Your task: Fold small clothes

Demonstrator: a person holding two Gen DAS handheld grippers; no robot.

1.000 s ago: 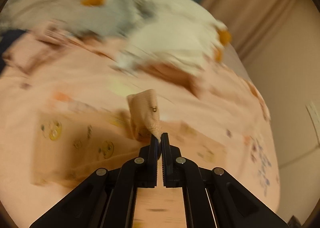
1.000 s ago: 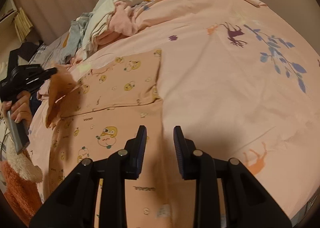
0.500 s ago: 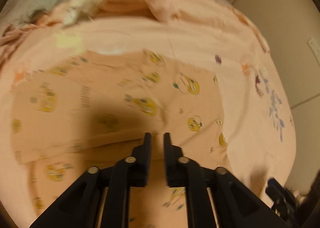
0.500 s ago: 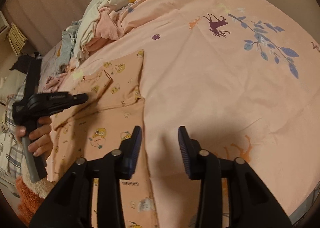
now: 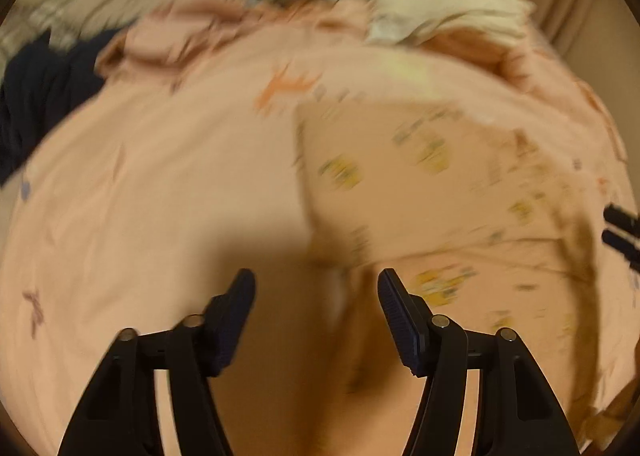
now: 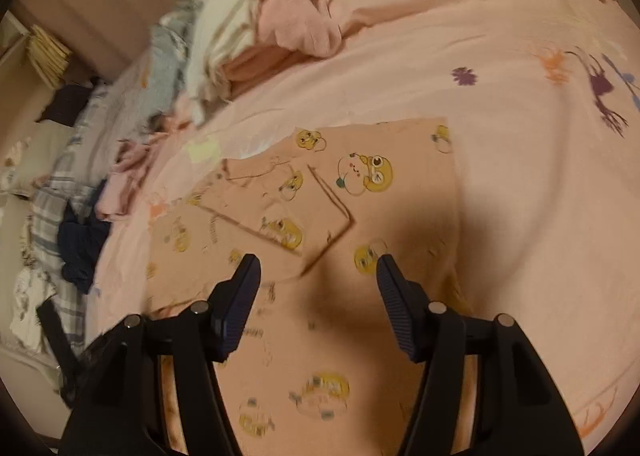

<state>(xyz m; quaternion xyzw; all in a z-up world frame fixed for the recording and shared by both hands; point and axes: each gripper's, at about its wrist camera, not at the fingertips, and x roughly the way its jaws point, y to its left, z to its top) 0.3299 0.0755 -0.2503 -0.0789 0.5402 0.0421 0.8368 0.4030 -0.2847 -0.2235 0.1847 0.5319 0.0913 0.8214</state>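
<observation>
A small peach garment with yellow cartoon prints point(image 6: 372, 191) lies flat on the pink bed cover, one sleeve folded in across its middle point(image 6: 280, 211). In the left wrist view the same garment point(image 5: 420, 183) is blurred and spreads to the right. My left gripper point(image 5: 316, 288) hangs over the garment's left edge, jaws opening, nothing between them. My right gripper point(image 6: 318, 272) hovers over the garment's lower part, jaws opening, with no cloth pinched. The right gripper's black tips point(image 5: 620, 232) show at the right edge of the left wrist view.
A heap of other clothes, cream, pink and grey point(image 6: 256, 23), lies at the far side of the bed. Dark navy and plaid clothes point(image 6: 80, 240) sit at the left edge. The pink bed cover with animal prints point(image 6: 540, 175) stretches to the right.
My left gripper let go of the sleeve, which now lies folded over the garment, swung left and widened. My right gripper moved left over the garment and spread its jaws further.
</observation>
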